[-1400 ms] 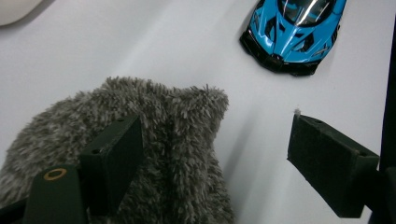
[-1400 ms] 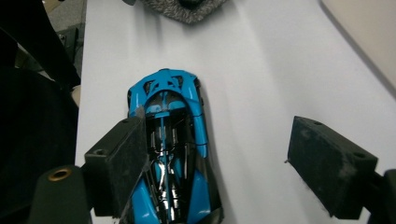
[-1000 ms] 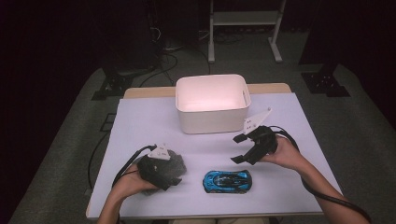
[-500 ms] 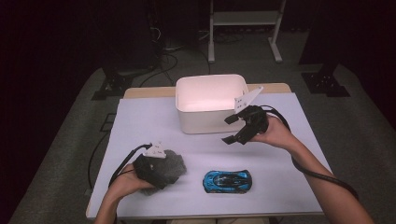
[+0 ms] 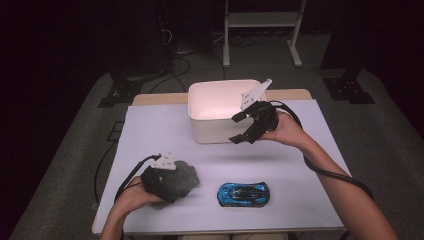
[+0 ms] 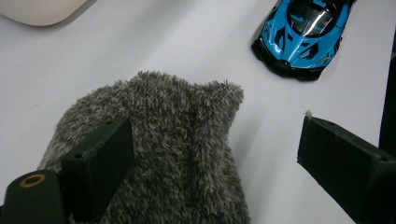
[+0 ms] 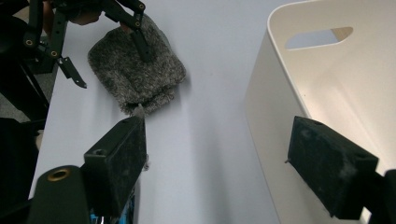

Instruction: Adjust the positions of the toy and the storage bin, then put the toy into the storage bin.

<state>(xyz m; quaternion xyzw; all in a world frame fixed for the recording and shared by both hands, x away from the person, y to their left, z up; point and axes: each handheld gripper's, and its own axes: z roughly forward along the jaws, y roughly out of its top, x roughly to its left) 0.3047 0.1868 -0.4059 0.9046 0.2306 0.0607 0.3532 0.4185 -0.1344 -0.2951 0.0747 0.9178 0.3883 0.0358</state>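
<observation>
A grey fuzzy cloth (image 5: 181,176) lies on the white table cover at the front left. My left gripper (image 5: 174,182) hangs over it, open; in the left gripper view the cloth (image 6: 163,154) lies under the left jaw, while the other jaw stands over bare table (image 6: 219,154). A blue toy car (image 5: 243,194) sits to the cloth's right, also seen as the car (image 6: 303,35) from the left gripper. My right gripper (image 5: 239,128) is held open in the air at the front right corner of the white bin (image 5: 200,131), nothing between its jaws (image 7: 224,154).
The white bin (image 7: 336,93) has a handle slot and looks empty where I can see inside. The table cover (image 5: 150,130) is bare between the bin and the cloth (image 7: 135,74). A cable trails from each gripper. Stands and cables sit on the dark floor behind.
My right gripper rose from beside the car and moved back to the bin's front right corner, staying open. The left gripper has barely shifted over the cloth.
</observation>
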